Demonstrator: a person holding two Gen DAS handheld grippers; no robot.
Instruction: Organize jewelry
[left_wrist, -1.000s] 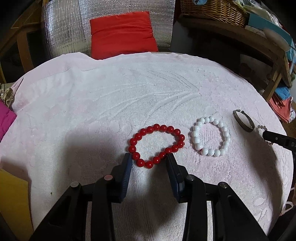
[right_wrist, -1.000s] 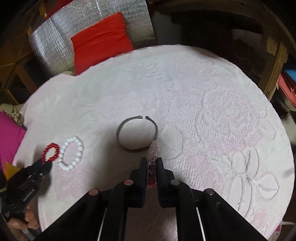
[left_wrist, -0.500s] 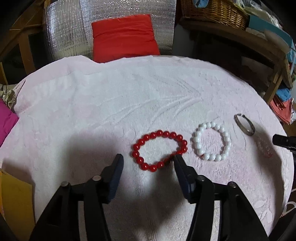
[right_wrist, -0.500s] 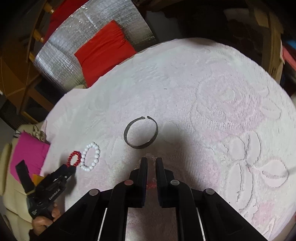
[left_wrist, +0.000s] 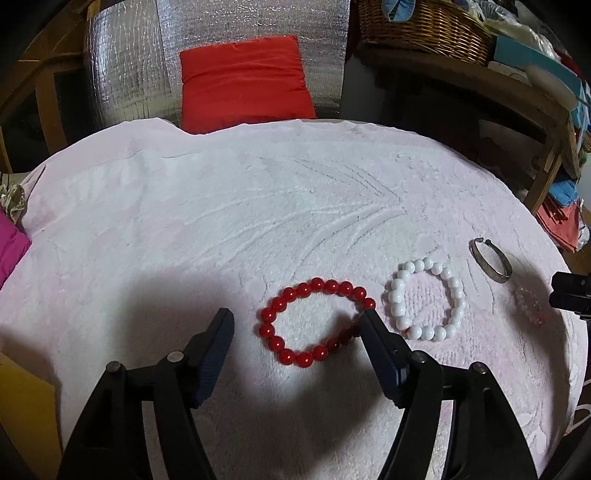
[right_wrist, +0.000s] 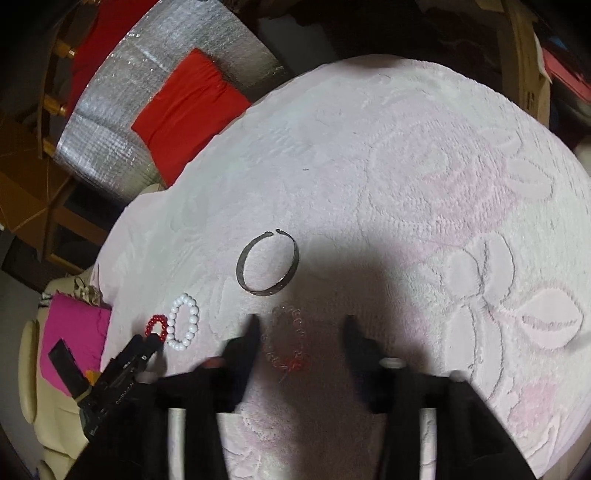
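Both grippers have just been opening: the left gripper (left_wrist: 295, 325) stands wide around the red bracelet (left_wrist: 316, 322), the right gripper (right_wrist: 300, 326) around the clear bracelet (right_wrist: 286, 338), each bracelet lying loose on the cloth (left_wrist: 221, 221).

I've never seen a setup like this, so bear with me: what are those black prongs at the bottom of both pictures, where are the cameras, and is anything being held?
No robot arm here: a person holds a two-fingered claw in each hand, each with a camera looking along its fingers.

One picture comes from the left claw, the other from the right claw.

On the pink towel four bracelets lie in a row: red beads, white beads, a metal bangle and clear pink beads.

Nothing is held. Both claws have just been opening; the red beads lie between the left fingers, the clear beads between the right, released.
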